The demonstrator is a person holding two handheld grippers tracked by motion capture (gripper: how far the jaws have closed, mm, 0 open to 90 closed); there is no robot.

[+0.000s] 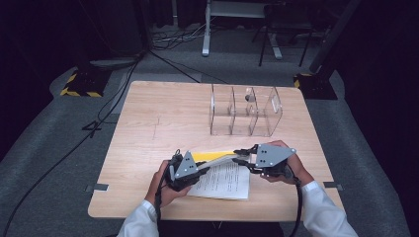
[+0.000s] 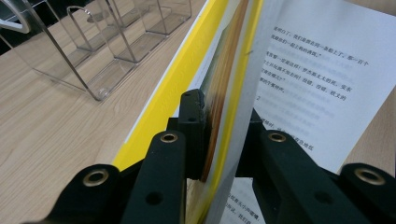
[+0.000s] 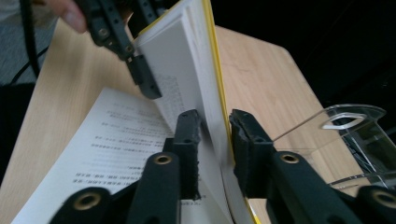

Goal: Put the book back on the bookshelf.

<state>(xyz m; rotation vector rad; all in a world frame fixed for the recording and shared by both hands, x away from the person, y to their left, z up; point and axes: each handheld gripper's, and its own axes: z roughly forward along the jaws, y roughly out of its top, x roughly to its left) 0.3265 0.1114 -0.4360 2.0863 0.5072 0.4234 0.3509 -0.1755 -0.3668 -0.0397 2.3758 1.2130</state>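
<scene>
Dark studio floor, strung with cables, surrounds a pale wooden counter where a person seated at the near edge works a yellow-covered book with two hand-held tools. At the far right of the counter stands a clear acrylic organizer, its upright compartments open at the top and well apart from the book, with bare wood between them. The book lies near the front edge, its long axis running left to right between the hands, a printed page lying flat beside it toward the person. The left tongs pinch the raised cover and a few leaves at the book's left end, jaws pressed onto the paper from either side. The right tongs clamp the thicker block of pages with the yellow cover at the opposite end. With both ends gripped, the book hangs tilted on edge, and the organizer lies ahead and to the right, nearer the right hand; nothing stands in the way.
</scene>
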